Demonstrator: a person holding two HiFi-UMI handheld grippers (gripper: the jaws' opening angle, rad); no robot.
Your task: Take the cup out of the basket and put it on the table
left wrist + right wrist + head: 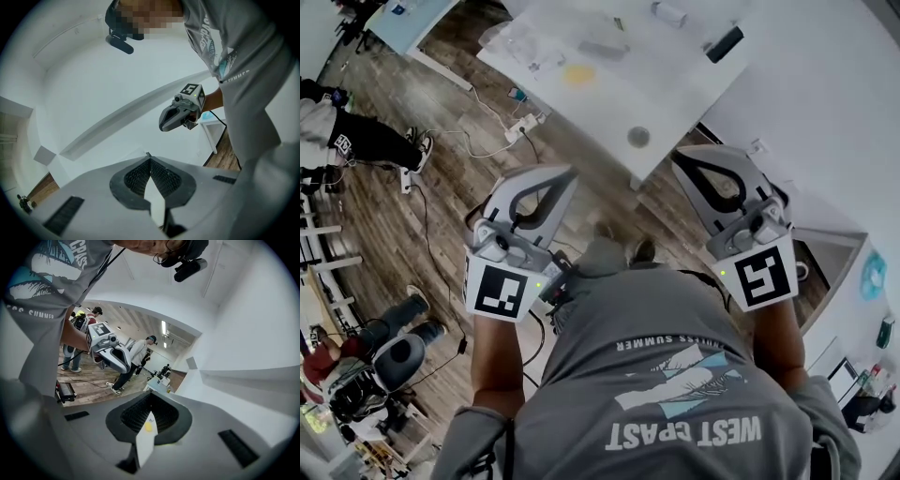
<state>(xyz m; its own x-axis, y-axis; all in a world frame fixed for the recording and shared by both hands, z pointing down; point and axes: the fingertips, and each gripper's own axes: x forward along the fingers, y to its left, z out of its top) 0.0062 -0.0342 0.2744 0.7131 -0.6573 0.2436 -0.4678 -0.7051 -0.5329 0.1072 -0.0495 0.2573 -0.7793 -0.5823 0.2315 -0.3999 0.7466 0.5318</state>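
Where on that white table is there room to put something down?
The white table is bare in the middle, between the grey round thing by its near edge and the black object further back. The left end is crowded: clear plastic bits beside the yellow spot.

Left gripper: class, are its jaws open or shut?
Shut and empty. In its own view, the left gripper shows both jaw tips meeting, with nothing held between them.
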